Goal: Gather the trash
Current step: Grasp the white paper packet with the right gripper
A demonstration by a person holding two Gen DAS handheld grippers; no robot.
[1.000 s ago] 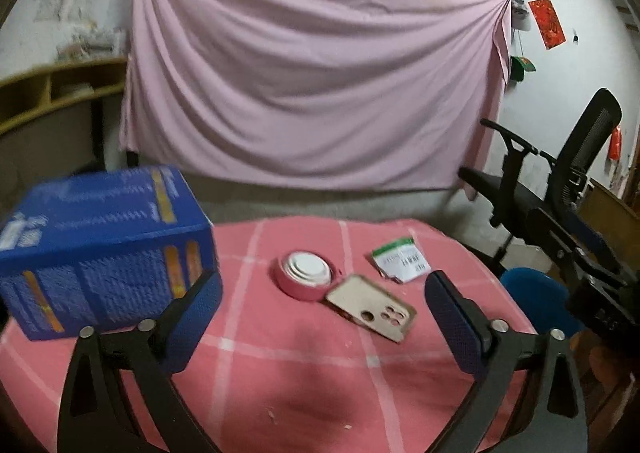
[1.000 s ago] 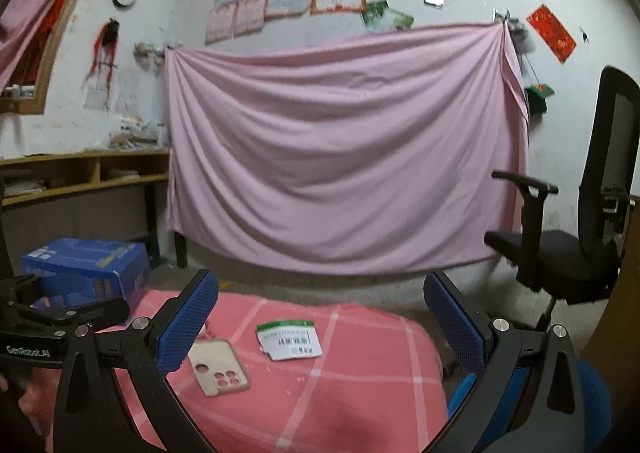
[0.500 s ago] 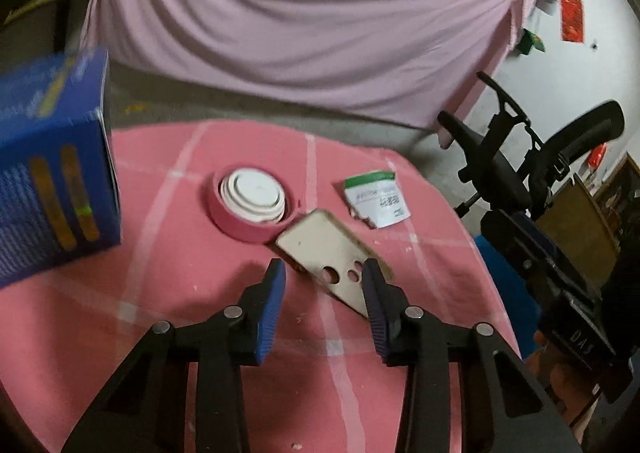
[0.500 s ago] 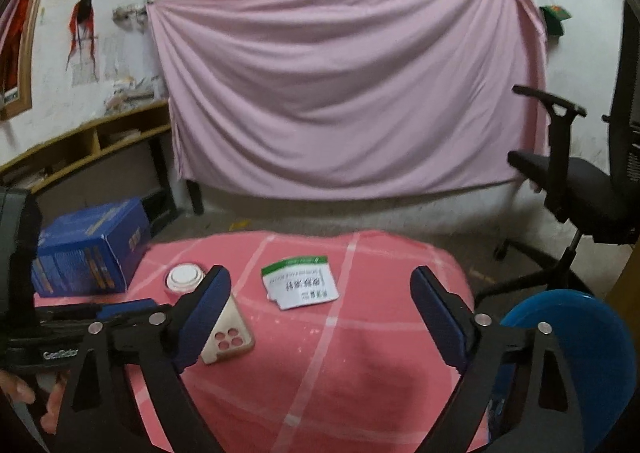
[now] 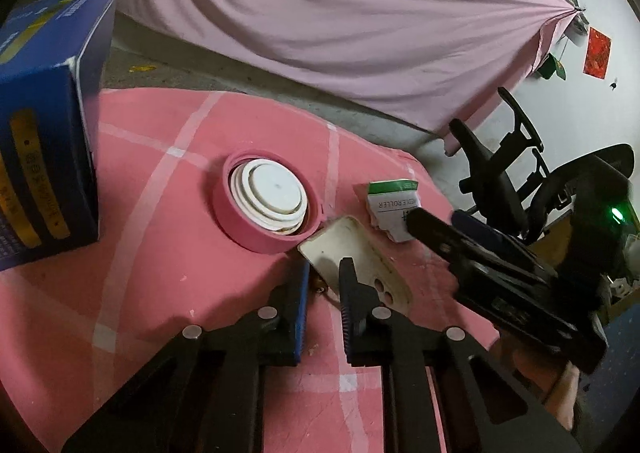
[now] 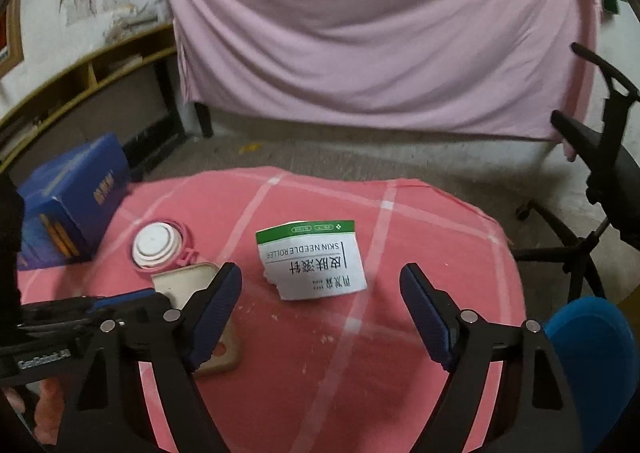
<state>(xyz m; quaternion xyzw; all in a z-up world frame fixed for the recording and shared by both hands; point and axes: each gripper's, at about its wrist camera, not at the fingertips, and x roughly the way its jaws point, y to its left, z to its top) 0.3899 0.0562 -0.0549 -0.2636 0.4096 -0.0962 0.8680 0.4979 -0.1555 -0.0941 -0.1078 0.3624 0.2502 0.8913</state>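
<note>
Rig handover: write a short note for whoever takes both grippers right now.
Left gripper: fingers closing on the near edge of the phone case; whether they grip it yet is unclear.
Right gripper: open and narrowing, nothing between its fingers, aimed at the torn packet.
All on the pink tablecloth: pink lid touching the case's far corner, blue box at the left.
Done: nothing collected.
Left: lift the case, grab the packet, bin both.

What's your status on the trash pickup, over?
Left hand-held gripper closing on the phone case edge. Right hand-held gripper wide, closing, nothing between; torn packet ahead. Pink lid touches the case.
</note>
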